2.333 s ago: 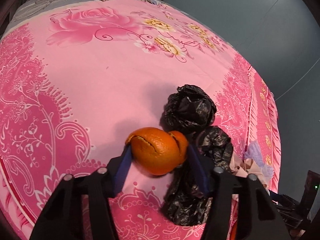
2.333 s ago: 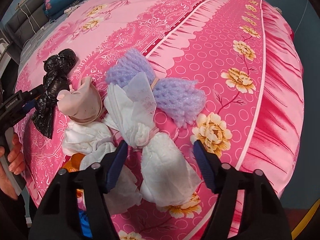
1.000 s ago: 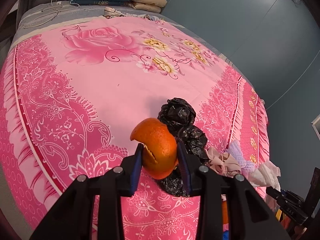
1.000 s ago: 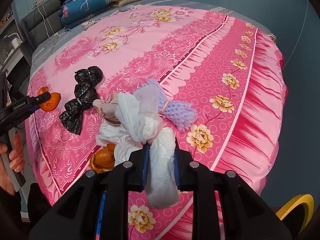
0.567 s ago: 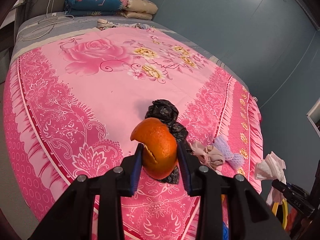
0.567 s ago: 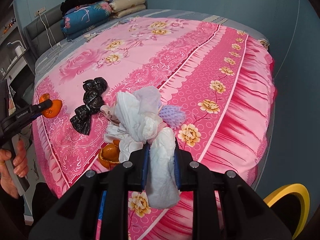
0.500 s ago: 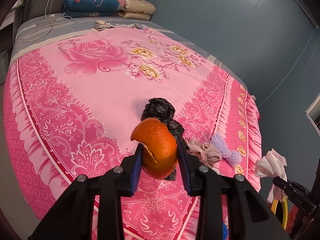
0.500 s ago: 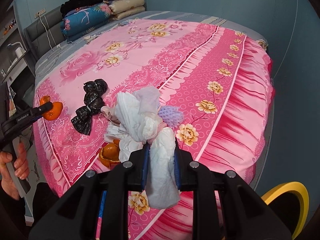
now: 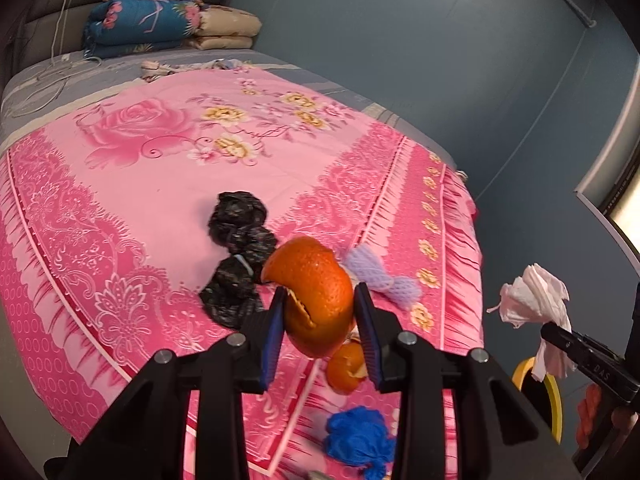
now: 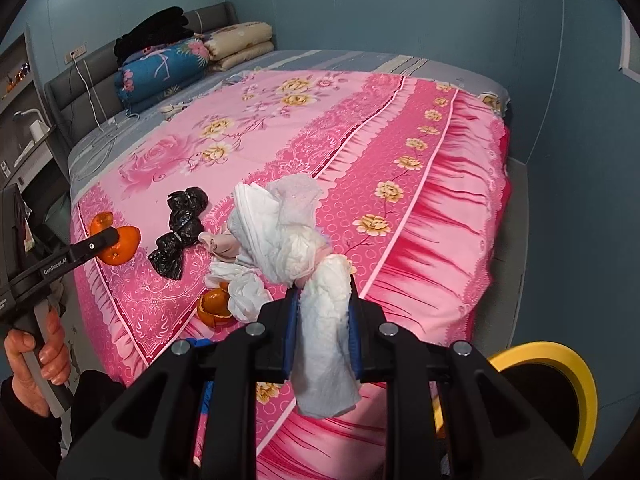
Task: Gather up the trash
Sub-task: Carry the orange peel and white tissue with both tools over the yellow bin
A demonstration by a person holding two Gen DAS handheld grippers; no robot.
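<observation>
Left gripper [image 9: 320, 320] clamped on orange peel [image 9: 316, 296]; right gripper [image 10: 322, 320] pinching crumpled tissue [image 10: 296, 240]. Yellow-rimmed bin [image 10: 560, 364] low right, nearer right gripper.

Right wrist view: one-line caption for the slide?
Right gripper shut on a crumpled white tissue wad above the pink floral bedspread; left gripper holds orange peel.

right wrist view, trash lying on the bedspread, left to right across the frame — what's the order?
Black plastic bag → orange peel cup → crumpled white tissue. Left of all of these, the orange peel is in the left gripper, lifted off the bed. The beige wad overlaps the held tissue, so it is left out.
</observation>
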